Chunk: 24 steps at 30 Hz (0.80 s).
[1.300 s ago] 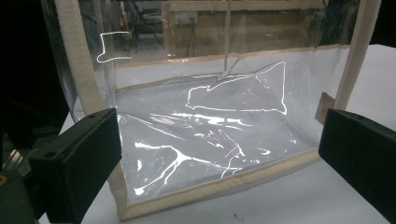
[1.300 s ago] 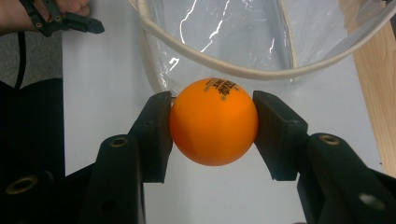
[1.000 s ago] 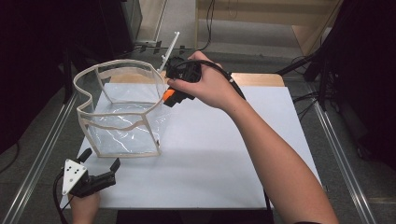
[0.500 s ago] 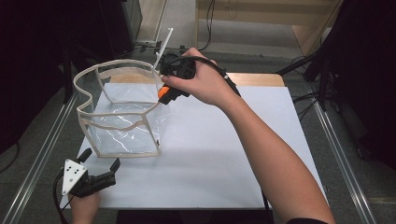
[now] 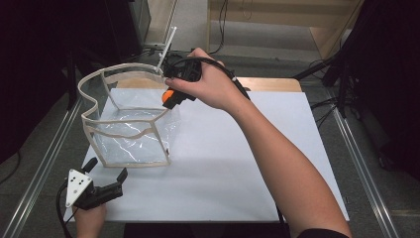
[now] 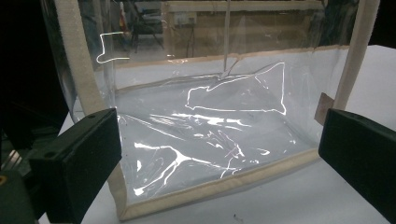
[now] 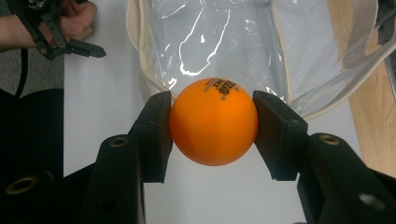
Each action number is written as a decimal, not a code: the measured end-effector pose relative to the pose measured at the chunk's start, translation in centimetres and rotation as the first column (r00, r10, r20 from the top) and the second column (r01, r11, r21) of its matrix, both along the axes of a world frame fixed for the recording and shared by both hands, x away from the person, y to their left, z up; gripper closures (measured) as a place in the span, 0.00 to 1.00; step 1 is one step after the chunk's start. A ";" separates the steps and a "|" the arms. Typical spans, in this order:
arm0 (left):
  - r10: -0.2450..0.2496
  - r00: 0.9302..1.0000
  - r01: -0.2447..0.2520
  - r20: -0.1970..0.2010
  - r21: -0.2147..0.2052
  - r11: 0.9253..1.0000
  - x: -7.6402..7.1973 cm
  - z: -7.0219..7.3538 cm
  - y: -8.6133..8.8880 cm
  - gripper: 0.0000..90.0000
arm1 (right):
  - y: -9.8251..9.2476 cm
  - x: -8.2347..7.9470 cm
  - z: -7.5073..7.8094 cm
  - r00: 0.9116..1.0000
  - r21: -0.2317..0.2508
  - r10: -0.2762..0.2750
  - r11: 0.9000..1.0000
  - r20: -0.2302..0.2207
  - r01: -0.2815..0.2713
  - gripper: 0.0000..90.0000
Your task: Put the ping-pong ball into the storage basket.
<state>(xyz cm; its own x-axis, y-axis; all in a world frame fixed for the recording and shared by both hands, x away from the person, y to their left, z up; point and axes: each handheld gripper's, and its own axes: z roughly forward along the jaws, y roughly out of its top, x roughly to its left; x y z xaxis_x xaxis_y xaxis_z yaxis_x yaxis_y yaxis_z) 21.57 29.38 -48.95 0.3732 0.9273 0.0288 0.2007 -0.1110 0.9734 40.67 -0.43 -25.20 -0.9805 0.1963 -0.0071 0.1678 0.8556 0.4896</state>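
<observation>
An orange ball (image 7: 214, 122) with dark print sits between the two black pads of my right gripper (image 7: 213, 133), which is shut on it. In the high view that gripper (image 5: 170, 100) holds the ball (image 5: 167, 94) just above the right rim of a clear plastic bag (image 5: 130, 134) with beige trim, which stands open on the white table. My left gripper (image 5: 106, 170) rests near the table's front left corner, in front of the bag. Its jaws stand wide open and hold nothing, and they face the bag's front wall (image 6: 210, 135).
The white tabletop (image 5: 233, 163) stretches to the right of the bag. A wooden strip (image 5: 270, 83) runs along its far edge. Metal rails (image 5: 356, 158) flank both sides. A white rod (image 5: 167, 45) stands behind the bag, with dark equipment and cables beyond.
My right gripper has drifted a little to the left with the ball, closer over the bag's rim. The left gripper has stayed put.
</observation>
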 end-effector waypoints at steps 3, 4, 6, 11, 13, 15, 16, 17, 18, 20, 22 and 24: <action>-0.001 1.000 0.001 0.000 -0.001 1.000 0.0 0.0 0.0 0.00 | 0.2 0.1 0.0 1.000 0.000 0.004 1.000 0.003 -0.004 0.53; -0.001 1.000 0.001 0.000 -0.001 1.000 0.0 0.0 0.0 0.00 | 0.3 0.1 0.0 1.000 0.001 0.000 1.000 0.001 0.000 0.53; -0.001 1.000 0.001 0.000 -0.001 1.000 0.0 0.0 0.0 0.00 | 0.4 0.1 0.0 1.000 0.000 0.006 1.000 0.001 -0.006 0.53; -0.001 1.000 0.001 0.001 -0.001 1.000 0.0 0.0 0.0 0.00 | 0.6 0.2 0.0 1.000 0.000 0.005 1.000 0.001 -0.005 0.53; -0.002 1.000 0.002 0.001 -0.001 1.000 0.0 0.0 0.0 0.00 | 0.7 0.2 -0.1 1.000 0.002 0.004 1.000 -0.002 -0.004 0.53; -0.001 1.000 0.001 0.001 -0.001 1.000 0.0 0.0 0.0 0.00 | 0.8 0.3 -0.1 1.000 0.000 0.007 1.000 -0.002 -0.007 0.53; -0.001 1.000 0.001 0.001 -0.001 1.000 0.0 0.0 0.0 0.00 | 0.9 0.3 -0.1 1.000 0.001 0.009 1.000 0.002 -0.009 0.53; -0.001 1.000 0.001 0.000 -0.001 1.000 0.0 0.0 0.0 0.00 | 0.9 0.3 -0.1 1.000 0.000 0.009 1.000 0.001 -0.009 0.53; -0.001 1.000 0.001 0.000 -0.002 1.000 0.0 0.0 0.0 0.00 | 1.0 0.3 -0.1 1.000 0.004 0.005 1.000 -0.001 -0.005 0.53; -0.002 1.000 0.002 0.000 -0.002 1.000 0.0 0.0 0.0 0.00 | 1.1 0.3 -0.1 1.000 0.003 0.009 1.000 -0.001 -0.009 0.53; -0.002 1.000 0.002 0.000 -0.002 1.000 0.0 0.0 0.0 0.00 | 1.2 0.3 -0.1 1.000 0.003 0.010 1.000 0.000 -0.010 0.53; -0.003 1.000 0.003 0.000 -0.001 1.000 0.0 0.0 0.0 0.00 | 1.3 0.3 -0.1 1.000 0.000 0.007 1.000 0.000 -0.007 0.53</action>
